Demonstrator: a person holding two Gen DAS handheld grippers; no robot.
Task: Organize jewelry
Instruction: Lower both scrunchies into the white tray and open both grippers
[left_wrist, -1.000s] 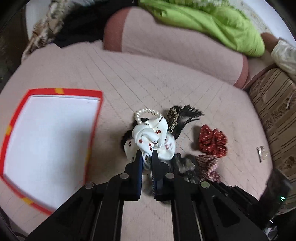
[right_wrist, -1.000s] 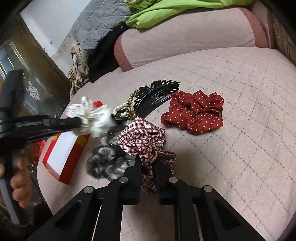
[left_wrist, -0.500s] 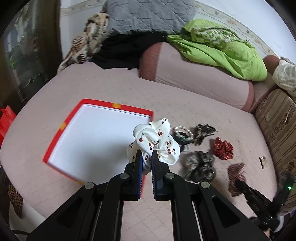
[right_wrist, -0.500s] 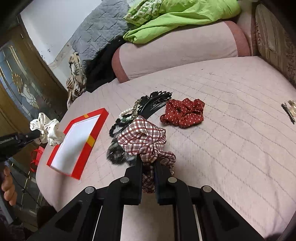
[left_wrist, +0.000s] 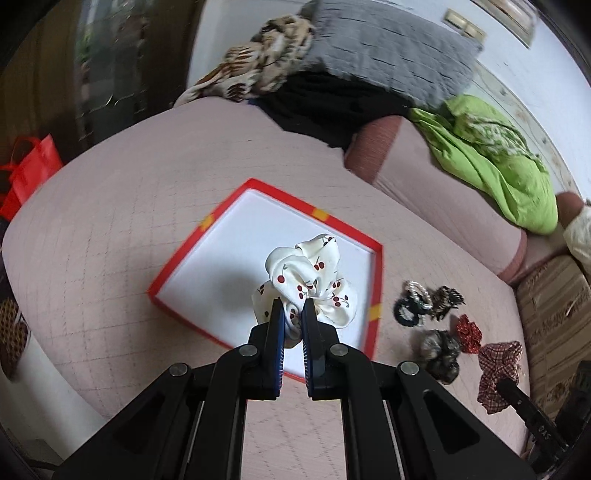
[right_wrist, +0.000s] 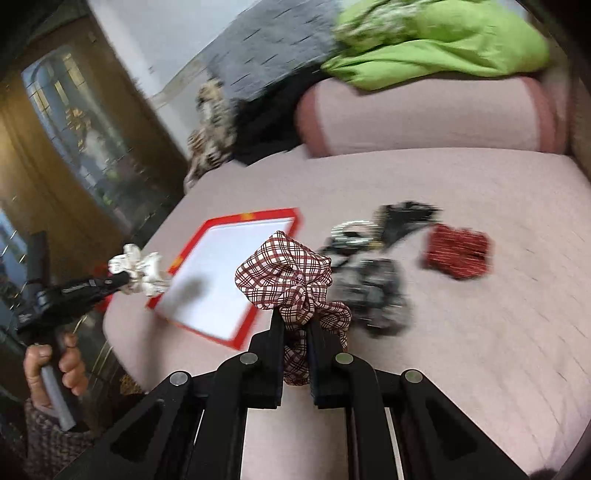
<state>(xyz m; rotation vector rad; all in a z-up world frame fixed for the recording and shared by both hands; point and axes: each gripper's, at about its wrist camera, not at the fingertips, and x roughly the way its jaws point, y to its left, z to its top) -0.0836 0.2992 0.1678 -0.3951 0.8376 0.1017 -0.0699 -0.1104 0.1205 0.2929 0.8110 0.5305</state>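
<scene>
Carried over the red box (left_wrist: 375, 280), cherry scrunchie (left_wrist: 308, 282) is pinched in left claw (left_wrist: 292, 314), plaid scrunchie (right_wrist: 291, 280) in right claw (right_wrist: 295, 325); lowering and release judged next.

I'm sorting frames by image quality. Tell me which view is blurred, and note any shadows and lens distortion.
Right wrist view: motion-smeared, with the red dotted scrunchie and green blanket streaked; a soft shadow lies on the red-rimmed box. Left wrist view: sharper, edges only mildly soft; the white cherry scrunchie shadows the box floor. Both: fisheye bending and dark corners.
</scene>
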